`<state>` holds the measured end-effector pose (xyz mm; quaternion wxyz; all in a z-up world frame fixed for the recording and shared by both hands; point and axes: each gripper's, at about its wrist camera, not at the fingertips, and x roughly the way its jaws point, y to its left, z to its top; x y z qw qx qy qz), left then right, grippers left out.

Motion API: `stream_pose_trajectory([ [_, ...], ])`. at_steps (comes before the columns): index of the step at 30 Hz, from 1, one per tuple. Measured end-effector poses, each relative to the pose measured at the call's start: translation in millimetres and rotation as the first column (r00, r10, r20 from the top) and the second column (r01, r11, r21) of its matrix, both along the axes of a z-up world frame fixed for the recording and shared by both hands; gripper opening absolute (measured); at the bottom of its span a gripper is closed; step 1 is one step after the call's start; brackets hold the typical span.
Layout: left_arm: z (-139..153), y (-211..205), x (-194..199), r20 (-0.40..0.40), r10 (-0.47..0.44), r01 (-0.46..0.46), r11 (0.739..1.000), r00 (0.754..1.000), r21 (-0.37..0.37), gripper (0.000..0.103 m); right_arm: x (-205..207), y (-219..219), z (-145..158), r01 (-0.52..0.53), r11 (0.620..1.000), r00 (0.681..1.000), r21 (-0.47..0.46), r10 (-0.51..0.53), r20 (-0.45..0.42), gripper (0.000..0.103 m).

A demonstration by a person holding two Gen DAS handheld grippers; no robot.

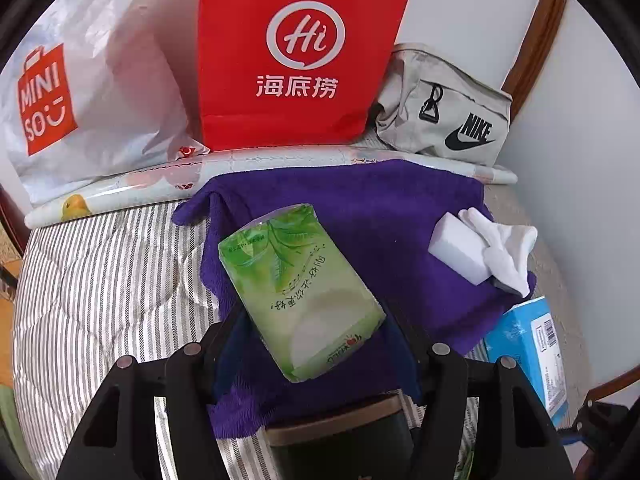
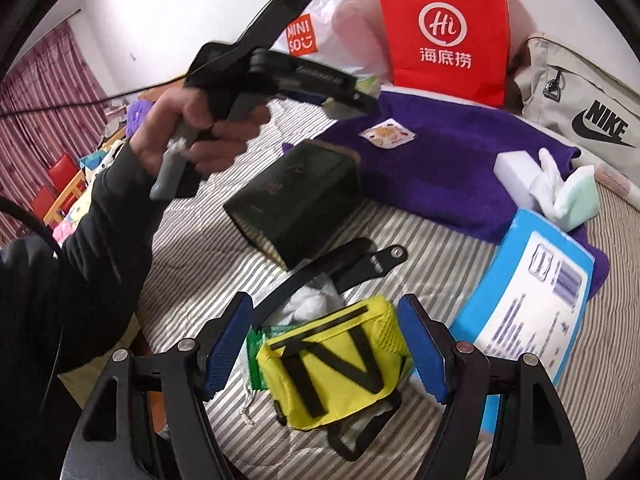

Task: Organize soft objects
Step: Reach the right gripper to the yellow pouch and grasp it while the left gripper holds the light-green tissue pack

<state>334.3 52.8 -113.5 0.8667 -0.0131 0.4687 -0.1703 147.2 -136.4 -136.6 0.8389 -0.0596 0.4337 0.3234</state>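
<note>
The left gripper (image 1: 308,328) clamps the green tissue pack (image 1: 300,296), its long axis pointing away along the fingers; the right gripper (image 2: 326,354) gapes around a yellow pouch (image 2: 336,364).

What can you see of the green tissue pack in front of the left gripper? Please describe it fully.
The green tissue pack is a soft rectangular packet in glossy plastic film, light green with a leaf print, dark characters and a pale oval on its face. It looks full and unopened. It sits tilted between the left gripper's fingers, above the purple towel. Whether the fingers press it cannot be told.
</note>
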Motion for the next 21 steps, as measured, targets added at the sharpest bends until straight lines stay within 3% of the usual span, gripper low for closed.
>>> stream_pose_trajectory([
  [8, -9.7, -8.0, 8.4, -0.041, -0.026, 0.026, 0.999, 0.999, 0.021, 0.062, -27.1, 13.4, -24.9, 0.024, 0.999, 0.999, -0.044, -0.025, -0.024, 0.075],
  [17, -10.4, -10.0, 4.2, -0.039, -0.048, 0.049, 0.999, 0.998, 0.012, 0.062, -37.4, 26.8, -55.2, 0.047, 0.986, 0.999, -0.158, -0.043, 0.024, 0.074],
  [19, -12.1, -9.9, 4.5, -0.046, -0.048, 0.049, 0.999, 0.998, 0.009, 0.062, -41.8, 29.0, -57.8, 0.043, 0.980, 0.997, -0.194, -0.032, 0.063, 0.069],
  [21, -14.3, -10.8, 4.5, -0.047, -0.051, 0.052, 0.999, 0.998, 0.018, 0.062, -47.8, 30.9, -60.3, 0.034, 0.970, 0.995, -0.240, -0.010, 0.101, 0.053],
])
